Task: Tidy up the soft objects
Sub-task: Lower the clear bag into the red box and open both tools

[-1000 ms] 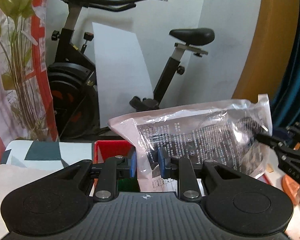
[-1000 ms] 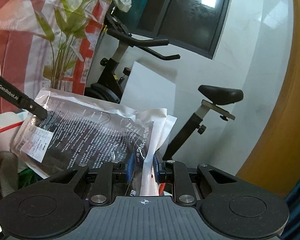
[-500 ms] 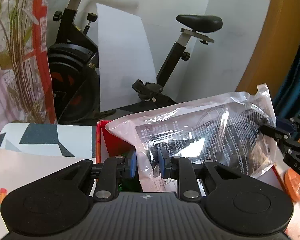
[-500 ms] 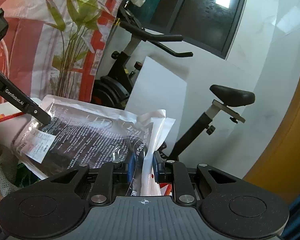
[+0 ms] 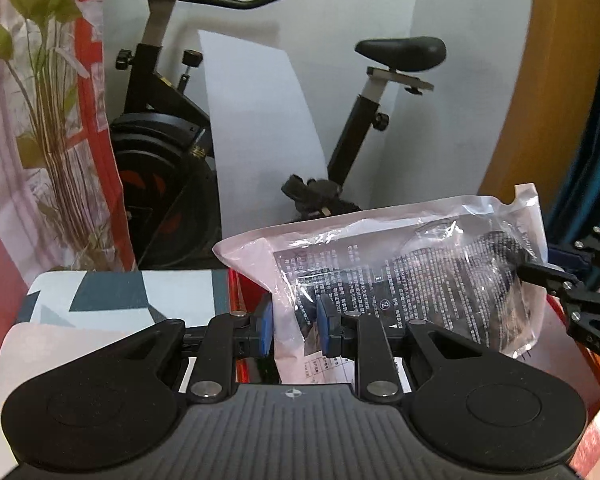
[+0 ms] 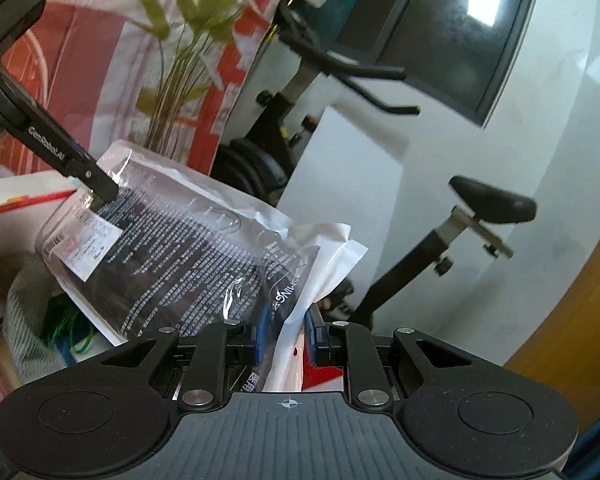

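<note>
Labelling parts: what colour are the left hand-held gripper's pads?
Blue pads, clearest in the left wrist view.

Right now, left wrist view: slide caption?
Both grippers, left and right, pinch opposite ends of a clear plastic package before an exercise bike.

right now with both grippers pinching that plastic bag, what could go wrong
1. The plastic bag is slick, and the left gripper and right gripper each pinch only a thin edge, so it might slip out.
2. Pulling the two ends apart could stretch or tear the film.
3. It hangs over the red box; lowered unevenly, a corner may catch the rim.
</note>
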A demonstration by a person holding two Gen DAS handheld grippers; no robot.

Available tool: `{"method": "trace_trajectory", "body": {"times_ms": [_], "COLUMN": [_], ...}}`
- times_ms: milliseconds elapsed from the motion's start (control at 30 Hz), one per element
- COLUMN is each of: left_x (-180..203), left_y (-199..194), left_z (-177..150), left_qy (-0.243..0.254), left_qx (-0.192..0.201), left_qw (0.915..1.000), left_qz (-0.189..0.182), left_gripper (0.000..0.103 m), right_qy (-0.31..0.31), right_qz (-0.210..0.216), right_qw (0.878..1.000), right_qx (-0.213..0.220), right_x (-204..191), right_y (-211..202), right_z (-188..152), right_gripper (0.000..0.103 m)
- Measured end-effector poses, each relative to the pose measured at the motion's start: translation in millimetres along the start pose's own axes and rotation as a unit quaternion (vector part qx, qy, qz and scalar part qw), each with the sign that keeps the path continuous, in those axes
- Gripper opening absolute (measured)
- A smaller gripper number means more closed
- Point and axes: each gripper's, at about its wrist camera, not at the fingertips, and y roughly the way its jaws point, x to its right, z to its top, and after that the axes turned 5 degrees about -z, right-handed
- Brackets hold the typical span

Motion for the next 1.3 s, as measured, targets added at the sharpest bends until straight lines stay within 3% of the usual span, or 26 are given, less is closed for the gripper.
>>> {"method": "trace_trajectory", "body": {"times_ms": [400,600,833,967,1300], "left_x": [2,3,19,16,27], "left_y": [-2,0,11,13,28], "left_z": [-12,-1,-11,-12,-22], "left_qy": [-0.005,-0.007,0.059,0.054,0.089], "left_qx": [-0.020,-0.015,-0.064,-0.079,-0.128], "left_qw": [0.9998,0.9998,0.9956,0.9950,0.9868], "left_qz": [-0.002,0.014,0.032,0.028,0.041], "left_gripper": [0.023,0.023,0.023,0.023,0.023], "right_qy": [-0.026,-0.045,-0.029,-0.053,-0.040], "right_qz": [0.060,0.040,0.073,0.078,0.089], "right_qw": [0.996,0.997,0.988,0.984,0.975], "right_qx": [-0.068,-0.058,-0.137,-0.154,-0.198], "right_x": [-7,-12,-18,-26,-26], "right_y": [4,12,33,35,51], "right_z": [-18,-10,-17,-18,-25], "right_gripper": [0.017,0.017,0.017,0.017,0.018]}}
